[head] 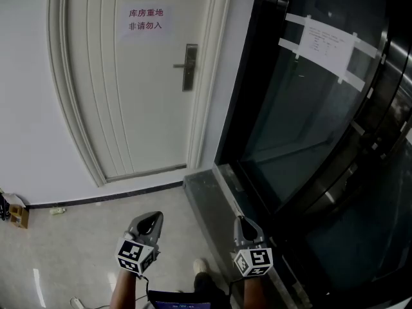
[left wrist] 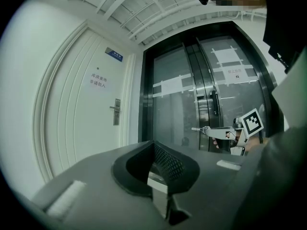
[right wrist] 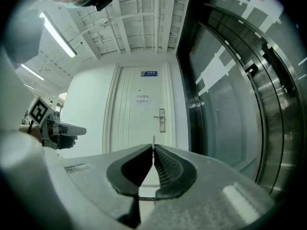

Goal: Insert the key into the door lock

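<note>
The white door point(head: 129, 108) stands ahead, some way off. Its metal lock plate with a lever handle point(head: 188, 67) is on the door's right side, also seen in the left gripper view point(left wrist: 116, 111) and the right gripper view point(right wrist: 162, 120). My right gripper point(head: 239, 219) is shut on a small key point(right wrist: 153, 139), whose thin tip sticks up past the jaws. From the left gripper view the key point(left wrist: 200, 128) juts from the right gripper toward the door. My left gripper point(head: 156, 215) is shut with nothing in it. Both are held level, low, and far from the lock.
A paper sign point(head: 146, 19) is stuck on the door above the lock. Dark glass doors point(head: 309, 121) with taped papers fill the right side, with a raised stone threshold point(head: 206, 185) at their foot. Small objects point(head: 16, 214) lie by the left wall.
</note>
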`<state>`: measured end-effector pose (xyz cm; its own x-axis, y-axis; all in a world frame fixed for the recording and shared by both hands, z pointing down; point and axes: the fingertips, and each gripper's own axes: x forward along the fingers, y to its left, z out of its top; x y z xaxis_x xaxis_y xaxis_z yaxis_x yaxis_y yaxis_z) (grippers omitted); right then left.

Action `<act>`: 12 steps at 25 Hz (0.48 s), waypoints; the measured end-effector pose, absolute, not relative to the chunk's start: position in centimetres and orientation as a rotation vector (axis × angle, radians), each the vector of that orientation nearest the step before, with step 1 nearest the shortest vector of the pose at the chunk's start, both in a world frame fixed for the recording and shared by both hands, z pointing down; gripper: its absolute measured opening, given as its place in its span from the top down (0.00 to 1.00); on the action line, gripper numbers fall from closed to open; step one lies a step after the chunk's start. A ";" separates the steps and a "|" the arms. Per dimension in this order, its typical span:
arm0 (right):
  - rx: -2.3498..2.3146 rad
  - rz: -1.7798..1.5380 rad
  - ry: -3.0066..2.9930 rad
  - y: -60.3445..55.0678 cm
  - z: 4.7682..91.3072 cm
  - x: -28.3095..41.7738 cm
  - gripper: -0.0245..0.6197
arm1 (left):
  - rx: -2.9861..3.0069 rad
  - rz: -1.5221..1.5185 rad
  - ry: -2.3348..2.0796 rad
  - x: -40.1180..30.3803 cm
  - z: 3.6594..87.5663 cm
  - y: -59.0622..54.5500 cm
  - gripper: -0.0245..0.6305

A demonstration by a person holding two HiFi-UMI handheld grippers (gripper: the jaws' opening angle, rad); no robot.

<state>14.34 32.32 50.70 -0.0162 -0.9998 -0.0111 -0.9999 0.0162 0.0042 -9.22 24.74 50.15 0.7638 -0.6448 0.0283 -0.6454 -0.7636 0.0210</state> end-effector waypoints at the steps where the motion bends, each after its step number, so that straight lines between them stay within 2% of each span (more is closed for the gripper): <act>1: -2.196 0.019 2.236 31.5 50.7 14.9 0.95 | 2.924 0.030 -1.071 -8.6 50.2 24.0 0.96; 12: -2.109 0.042 2.347 20.3 49.7 21.5 0.95 | 2.885 0.025 -1.169 -1.9 48.9 15.0 0.96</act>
